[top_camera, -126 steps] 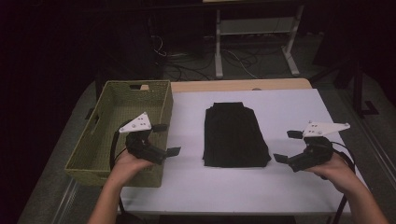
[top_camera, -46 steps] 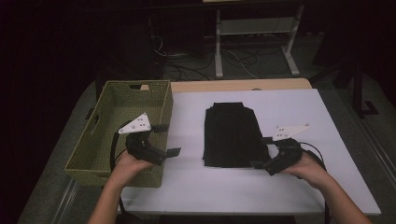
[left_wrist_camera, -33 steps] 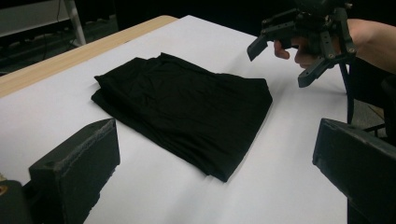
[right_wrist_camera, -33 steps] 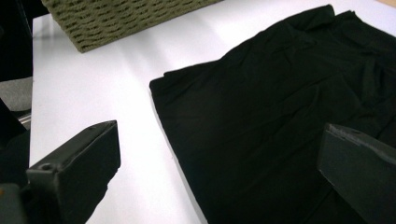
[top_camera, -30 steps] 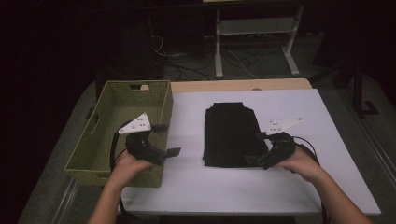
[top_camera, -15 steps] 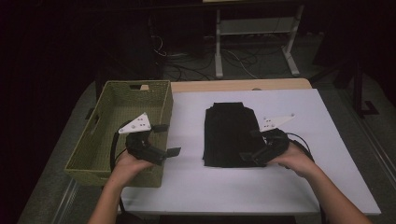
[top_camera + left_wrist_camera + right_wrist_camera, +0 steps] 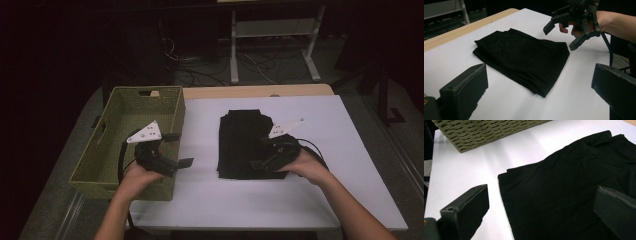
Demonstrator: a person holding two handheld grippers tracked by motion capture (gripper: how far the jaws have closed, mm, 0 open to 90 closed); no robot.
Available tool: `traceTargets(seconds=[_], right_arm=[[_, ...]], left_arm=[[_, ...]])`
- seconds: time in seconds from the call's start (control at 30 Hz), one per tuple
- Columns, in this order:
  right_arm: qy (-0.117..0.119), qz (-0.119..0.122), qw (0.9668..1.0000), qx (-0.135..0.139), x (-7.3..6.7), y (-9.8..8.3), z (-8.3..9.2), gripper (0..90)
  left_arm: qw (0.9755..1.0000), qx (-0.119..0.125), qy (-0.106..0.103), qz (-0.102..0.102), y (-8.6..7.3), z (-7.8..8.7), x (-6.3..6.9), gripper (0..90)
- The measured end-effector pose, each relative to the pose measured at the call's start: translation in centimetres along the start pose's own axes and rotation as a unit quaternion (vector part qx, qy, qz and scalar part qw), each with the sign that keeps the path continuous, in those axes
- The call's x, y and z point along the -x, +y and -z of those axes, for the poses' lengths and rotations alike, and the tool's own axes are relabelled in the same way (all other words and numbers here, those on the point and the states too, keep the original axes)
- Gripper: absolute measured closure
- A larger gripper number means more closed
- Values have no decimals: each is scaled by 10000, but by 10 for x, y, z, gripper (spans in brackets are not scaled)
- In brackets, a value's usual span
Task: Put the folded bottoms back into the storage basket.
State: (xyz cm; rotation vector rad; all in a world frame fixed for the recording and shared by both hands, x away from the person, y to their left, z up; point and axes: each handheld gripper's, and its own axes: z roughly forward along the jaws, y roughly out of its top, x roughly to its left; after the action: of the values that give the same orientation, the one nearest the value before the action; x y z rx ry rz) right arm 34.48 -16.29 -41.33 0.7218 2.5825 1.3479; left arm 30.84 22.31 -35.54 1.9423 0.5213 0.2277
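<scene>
A folded black cloth lies flat on the middle of the white table. My right gripper hovers open over the cloth's near right part, jaws wide apart and pointing left. In the right gripper view the cloth spreads between and beyond the open right gripper. Held by a hand at the basket's right wall, my left gripper is open and empty, pointing right toward the cloth. The left gripper view shows the cloth ahead of the left gripper, with the right gripper above the cloth's far edge.
An empty green woven basket stands at the table's left edge; its wall also shows in the right gripper view. A wooden strip borders the table's far side. Beyond it are cables and a white frame on a dark floor.
My right gripper has moved left from the table's right side to over the cloth's near right part. The left gripper and the cloth have stayed put.
</scene>
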Motion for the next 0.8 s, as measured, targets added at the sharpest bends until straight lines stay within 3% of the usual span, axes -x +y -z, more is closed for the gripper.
traceTargets(seconds=[0.37, 0.4, 0.8], right_arm=[[128, 126, 9998, -72, -3, 2, -8, 68], [178, 162, 9996, -112, -3, 2, -9, 119], [353, 199, 9987, -310, -2, -3, -14, 309]], left_arm=[[10000, -3, -2, -13, 0, 0, 0, 7], [10000, -3, 2, -16, 0, 0, 0, 7], [10000, -1, -8, -15, 0, 0, 0, 7]])
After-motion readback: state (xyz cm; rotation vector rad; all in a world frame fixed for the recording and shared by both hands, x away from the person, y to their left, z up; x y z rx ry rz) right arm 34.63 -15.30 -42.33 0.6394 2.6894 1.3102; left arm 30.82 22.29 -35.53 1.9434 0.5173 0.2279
